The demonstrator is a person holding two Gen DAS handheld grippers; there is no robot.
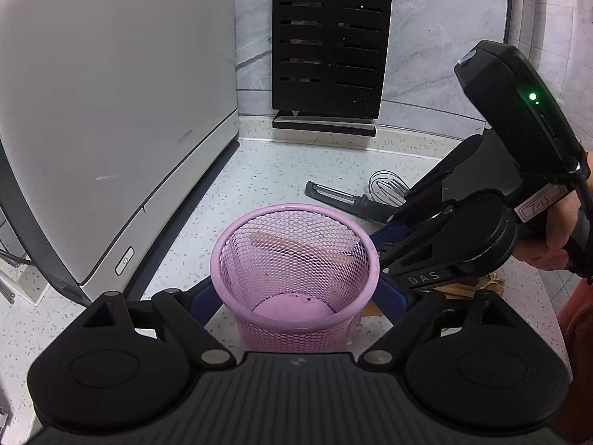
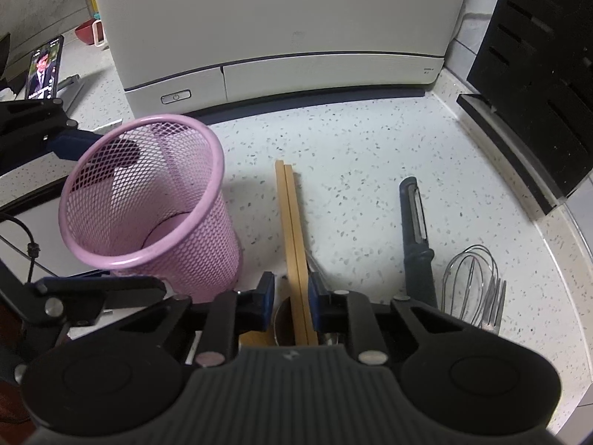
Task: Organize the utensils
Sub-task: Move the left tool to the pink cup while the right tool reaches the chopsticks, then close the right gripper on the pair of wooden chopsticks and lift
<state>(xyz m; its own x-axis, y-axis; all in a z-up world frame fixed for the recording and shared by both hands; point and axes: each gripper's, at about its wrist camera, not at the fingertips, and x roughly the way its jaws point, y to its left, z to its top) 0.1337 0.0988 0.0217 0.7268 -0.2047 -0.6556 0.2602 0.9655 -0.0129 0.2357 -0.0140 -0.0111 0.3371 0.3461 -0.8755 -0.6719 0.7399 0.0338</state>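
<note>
A pink mesh cup (image 1: 296,270) stands on the speckled counter, empty inside. My left gripper (image 1: 296,296) is shut on the cup, one blue pad on each side of its wall. The cup also shows in the right wrist view (image 2: 148,204), tilted. My right gripper (image 2: 291,296) straddles a pair of wooden chopsticks (image 2: 291,222) lying on the counter; its blue pads stand close on both sides, with a small gap on the left. A dark peeler (image 2: 417,230), a wire whisk (image 2: 470,278) and a fork (image 2: 494,307) lie to the right.
A large white appliance (image 2: 281,37) stands behind the cup. A black knife block (image 1: 330,48) stands against the tiled wall. A phone (image 2: 44,66) leans at far left. A metal spoon bowl (image 2: 285,322) and a wooden utensil (image 1: 470,287) lie under the right gripper.
</note>
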